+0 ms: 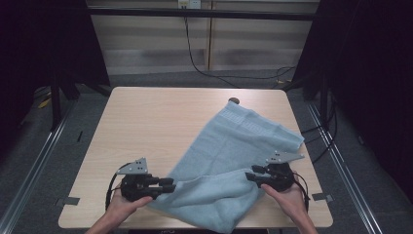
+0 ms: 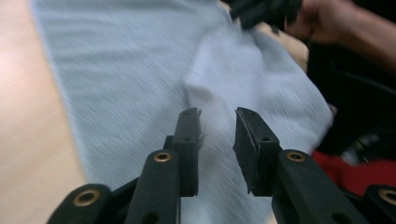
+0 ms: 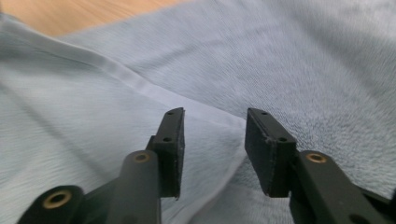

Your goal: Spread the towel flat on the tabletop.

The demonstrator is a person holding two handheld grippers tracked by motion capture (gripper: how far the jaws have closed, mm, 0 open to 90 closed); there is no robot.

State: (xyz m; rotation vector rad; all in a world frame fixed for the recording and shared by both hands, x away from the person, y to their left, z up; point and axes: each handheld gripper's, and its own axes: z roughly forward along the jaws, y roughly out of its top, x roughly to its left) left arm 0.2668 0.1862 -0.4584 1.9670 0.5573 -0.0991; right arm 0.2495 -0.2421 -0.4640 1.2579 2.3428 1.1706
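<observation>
Pale blue towel (image 1: 229, 161) lying slantwise on the wooden surface (image 1: 156, 122), far corner toward 12 o'clock near a small dark knob (image 1: 234, 101) at the back edge, near part folded over itself and hanging slightly past the front edge around 6 o'clock. Left gripper (image 1: 168, 187) at about 7 o'clock, held in a hand (image 1: 124, 204), pointing toward 3 o'clock at the towel's left edge; jaws apart, nothing pinched between them, tips just above the cloth in the left gripper view (image 2: 217, 130). Right gripper (image 1: 253, 174) at about 5 o'clock, gripped by the other hand (image 1: 290, 197), aimed toward 9 o'clock over the folded layer; jaws apart, clamping nothing, with the towel's hem (image 3: 140, 86) running beneath the gap in the right gripper view (image 3: 212, 128). Both grippers well apart, folded towel between them. Grey floor and black cables beyond the surface at 12 o'clock.
</observation>
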